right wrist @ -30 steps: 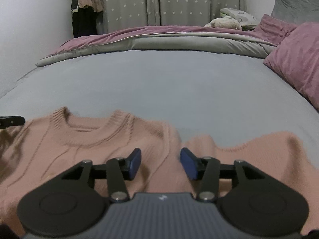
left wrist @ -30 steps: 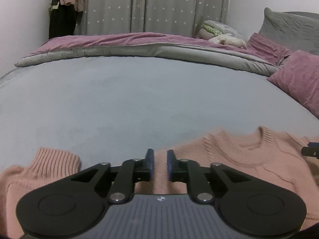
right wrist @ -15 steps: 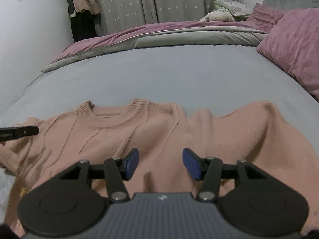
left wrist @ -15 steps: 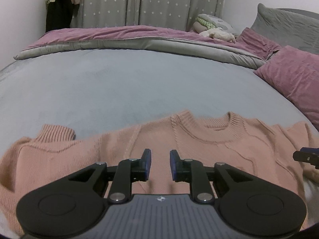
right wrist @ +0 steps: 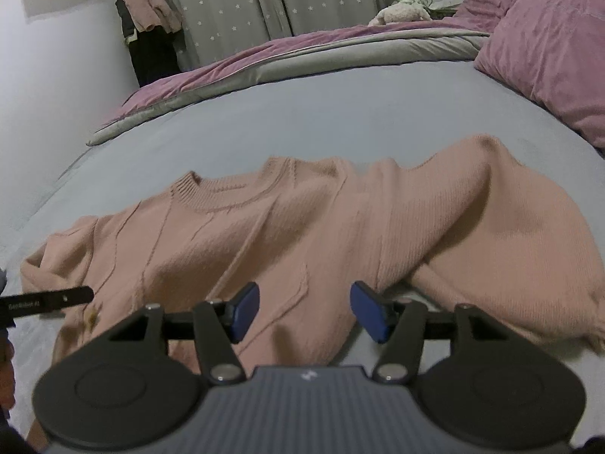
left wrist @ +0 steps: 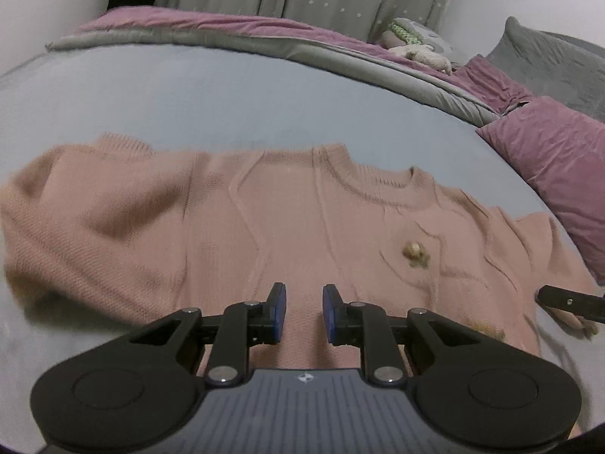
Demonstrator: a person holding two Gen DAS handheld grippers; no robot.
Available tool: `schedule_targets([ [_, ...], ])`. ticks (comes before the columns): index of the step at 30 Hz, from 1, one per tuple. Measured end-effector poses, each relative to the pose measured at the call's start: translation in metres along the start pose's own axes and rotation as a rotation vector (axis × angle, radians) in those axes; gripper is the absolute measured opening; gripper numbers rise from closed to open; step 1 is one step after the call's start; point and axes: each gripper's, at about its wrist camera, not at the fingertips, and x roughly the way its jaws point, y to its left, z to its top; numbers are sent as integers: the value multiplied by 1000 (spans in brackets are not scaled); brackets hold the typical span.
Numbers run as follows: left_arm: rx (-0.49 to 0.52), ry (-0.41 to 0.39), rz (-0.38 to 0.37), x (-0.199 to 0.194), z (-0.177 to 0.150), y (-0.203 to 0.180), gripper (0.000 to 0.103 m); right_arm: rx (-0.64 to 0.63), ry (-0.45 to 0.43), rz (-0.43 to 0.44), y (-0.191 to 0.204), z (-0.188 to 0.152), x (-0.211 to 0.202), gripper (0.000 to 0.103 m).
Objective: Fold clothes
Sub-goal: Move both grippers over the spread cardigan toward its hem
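Left wrist: sweater [left wrist: 287, 227] lies crosswise, collar away; both grippers' fingers apart.

Small white lettering is printed on the black finger [right wrist: 47, 300] of the other gripper, seen at the left edge of the right wrist view; it is blurred, and only something like "GenRobot AI" can be made out. A small white emblem [right wrist: 309, 375] is stamped on the near grey housing of the gripper, but no letters can be read in it. No other text is legible.
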Motion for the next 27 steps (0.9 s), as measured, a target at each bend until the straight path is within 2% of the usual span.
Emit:
schedule_targets([
  [10,-45,54,-9,-15,-34,4,20,25,34,4,5,-24,-18,59],
  [13,-48,66,-12,-23,-44,3,26,35,50,3,6,-31,-22,60],
  [15,-53,76,-14,-28,-51,4,27,39,60,6,7,-36,-25,62],
  [18,-63,87,-19,-38,-62,5,28,43,70,9,8,-45,-32,67],
  [27,-95,101,-40,-78,-97,7,31,61,91,10,5,-81,-67,69],
])
